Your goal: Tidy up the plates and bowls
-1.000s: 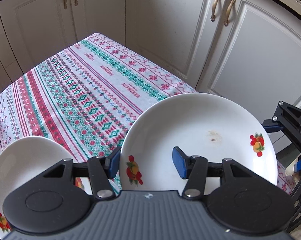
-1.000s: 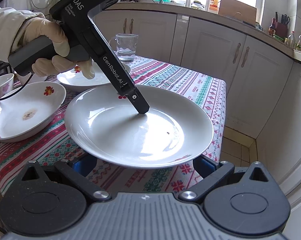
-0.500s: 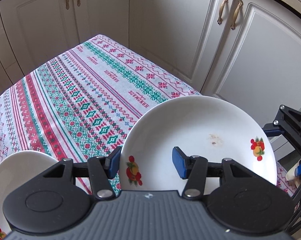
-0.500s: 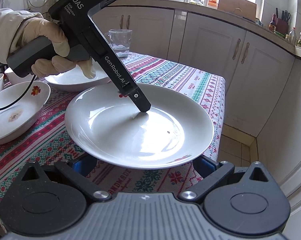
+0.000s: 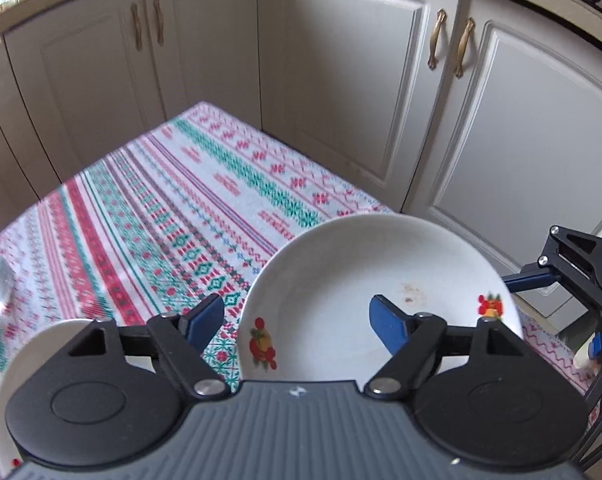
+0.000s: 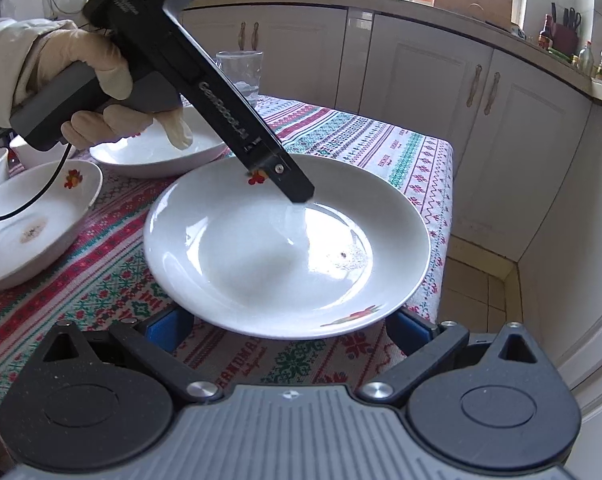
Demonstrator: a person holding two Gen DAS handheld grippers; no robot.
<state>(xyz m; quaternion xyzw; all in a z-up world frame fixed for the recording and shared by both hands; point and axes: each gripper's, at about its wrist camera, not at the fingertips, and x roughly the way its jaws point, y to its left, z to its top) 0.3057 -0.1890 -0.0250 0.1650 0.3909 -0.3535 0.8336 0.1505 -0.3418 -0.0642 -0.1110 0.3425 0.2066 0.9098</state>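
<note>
Right gripper [image 6: 289, 326]: nearest in the right wrist view, its jaws wide apart either side of the plate's near rim, blue pads low beside it; contact cannot be told.
Plate [image 6: 261, 264]: white, shallow, fruit prints on the rim, lying flat on the bench at its near right corner.
Left gripper [image 5: 297, 316]: held in a gloved hand [image 6: 101, 80], tilted down over the plate's far left rim; jaws opening, the rim between them, pads clear of it.
Bench [image 5: 173, 208]: covered by a cloth striped red, green and white.
Left bowl [image 6: 33, 224]: white, with a brown stain inside, left of the plate.
Far bowl [image 6: 157, 152]: white, behind the plate, under the hand.
Glass [image 6: 239, 72]: clear, upright, farther back.
Cabinets [image 5: 341, 80]: pale doors with brass handles beyond the bench.
</note>
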